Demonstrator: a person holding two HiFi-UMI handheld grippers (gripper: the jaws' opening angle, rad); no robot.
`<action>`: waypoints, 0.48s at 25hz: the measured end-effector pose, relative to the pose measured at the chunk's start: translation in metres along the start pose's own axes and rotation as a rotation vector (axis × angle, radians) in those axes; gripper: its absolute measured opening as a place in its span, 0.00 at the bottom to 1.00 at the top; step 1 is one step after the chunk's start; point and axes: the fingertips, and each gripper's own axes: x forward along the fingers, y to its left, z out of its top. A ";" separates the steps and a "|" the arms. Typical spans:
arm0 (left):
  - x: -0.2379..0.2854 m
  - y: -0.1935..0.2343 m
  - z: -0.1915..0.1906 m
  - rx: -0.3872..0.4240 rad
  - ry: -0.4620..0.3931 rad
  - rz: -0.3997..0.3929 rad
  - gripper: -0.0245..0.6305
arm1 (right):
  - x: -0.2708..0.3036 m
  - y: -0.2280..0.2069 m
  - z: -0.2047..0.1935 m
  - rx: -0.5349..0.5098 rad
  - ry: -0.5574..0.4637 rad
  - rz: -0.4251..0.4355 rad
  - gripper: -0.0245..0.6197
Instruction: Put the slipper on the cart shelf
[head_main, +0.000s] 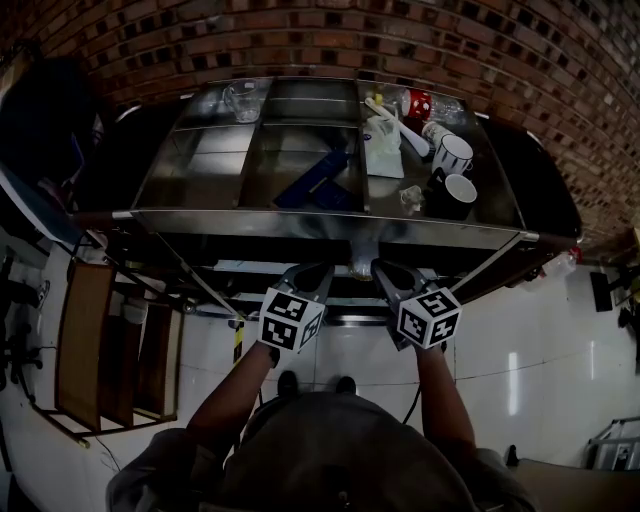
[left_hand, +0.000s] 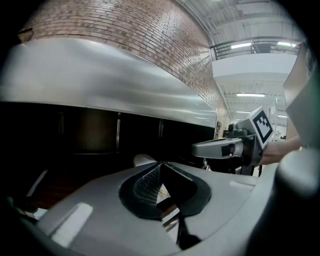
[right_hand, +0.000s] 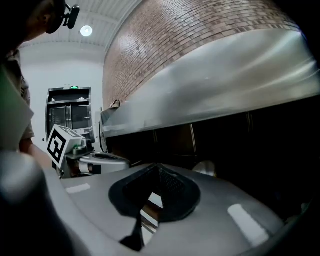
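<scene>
- Closest in the head view: a person's head and grey sleeves, both forearms stretched toward the cart (head_main: 330, 230).
- On each gripper, a cube (head_main: 290, 320) with black-and-white square markers; patterns only, no words.
- Left gripper (left_hand: 160, 167): jaws pressed together, nothing between the pads.
- Right gripper (right_hand: 159, 169): jaws likewise pressed together and empty, level with the left one and angled toward it.
- Just past both sets of tips, in the dark shelf (left_hand: 90, 145) under the cart's steel top: a pale rounded end (left_hand: 145, 160), apparently the slipper; the rest lost in shadow and behind the grippers.
- Overhanging that shelf, the steel front rim, blocking any look into it from above.
- On the top, three compartments. Left: a clear glass (head_main: 243, 100) at the back.
- Middle: a dark blue flat thing (head_main: 315, 180), lying askew.
- Right: two white mugs (head_main: 455, 152) with dark rims, a white bottle (head_main: 400, 132) on its side, a red-printed cup (head_main: 418, 103); print too small to read.
- Left of the cart, on the white floor (head_main: 560, 340): wooden frames (head_main: 85, 340).
- Behind everything, a brick wall (head_main: 400, 40).
- Far off in the right gripper view, a green sign (right_hand: 73, 87) over a door, unreadable.
</scene>
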 end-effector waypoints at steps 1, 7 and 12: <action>-0.001 -0.001 0.002 0.001 0.000 -0.004 0.05 | -0.001 0.002 0.003 -0.005 -0.004 0.004 0.04; -0.002 -0.003 0.009 0.016 -0.004 -0.017 0.05 | -0.004 0.007 0.009 -0.006 -0.020 0.005 0.04; -0.002 -0.004 0.009 0.020 -0.001 -0.020 0.05 | -0.006 0.008 0.008 -0.002 -0.022 0.002 0.04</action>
